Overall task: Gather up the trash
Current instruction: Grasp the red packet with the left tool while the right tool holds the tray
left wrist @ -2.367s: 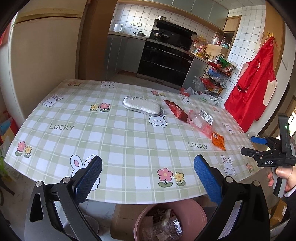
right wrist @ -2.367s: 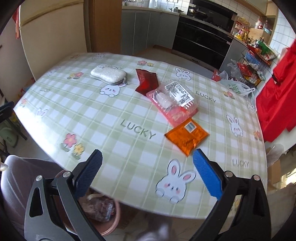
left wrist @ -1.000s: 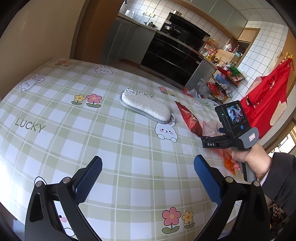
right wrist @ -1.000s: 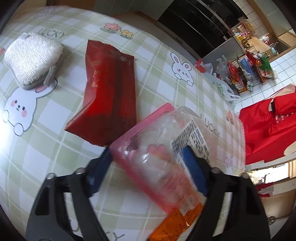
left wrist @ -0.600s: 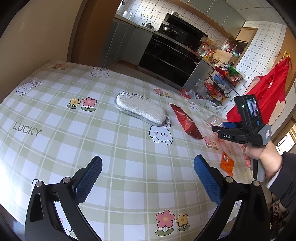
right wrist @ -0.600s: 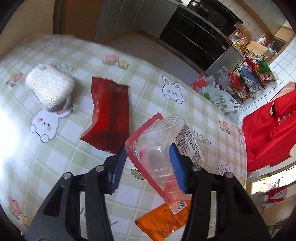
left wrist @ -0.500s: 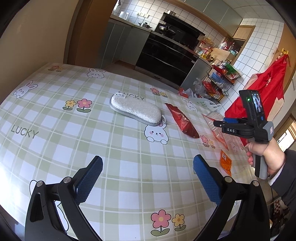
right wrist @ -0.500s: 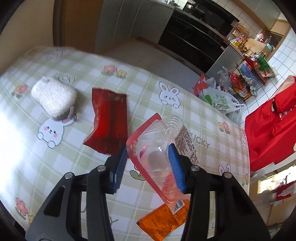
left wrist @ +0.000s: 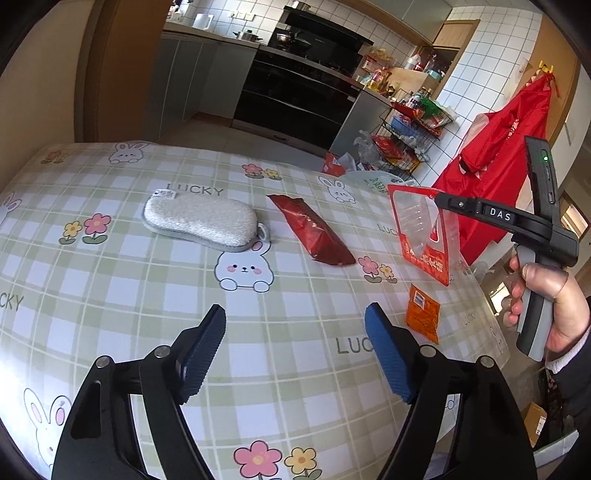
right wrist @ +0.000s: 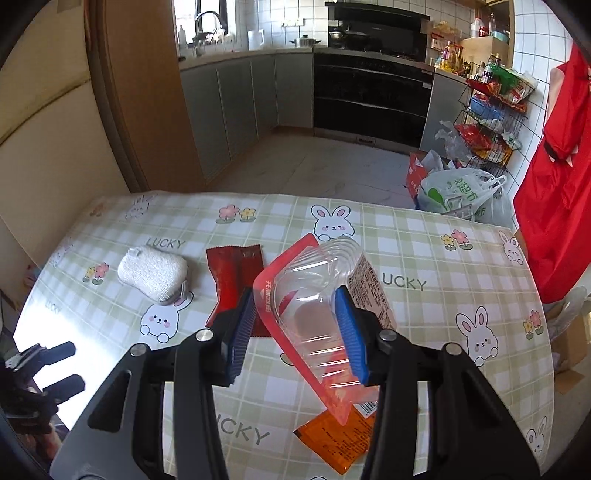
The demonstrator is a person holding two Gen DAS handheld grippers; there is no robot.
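Since a second ago we have lifted the clear plastic tray [right wrist: 317, 306] off the table [right wrist: 424, 243], above the orange packet [right wrist: 332, 439], our right gripper [right wrist: 301, 328] clamped across its light, crushable, slippery walls, while the empty left gripper [left wrist: 295, 354] is closing, with open table before it.

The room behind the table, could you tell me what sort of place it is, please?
Most likely a home kitchen with a dining table: a black built-in stove under a range hood, grey counter cabinets, and a wire rack of groceries.
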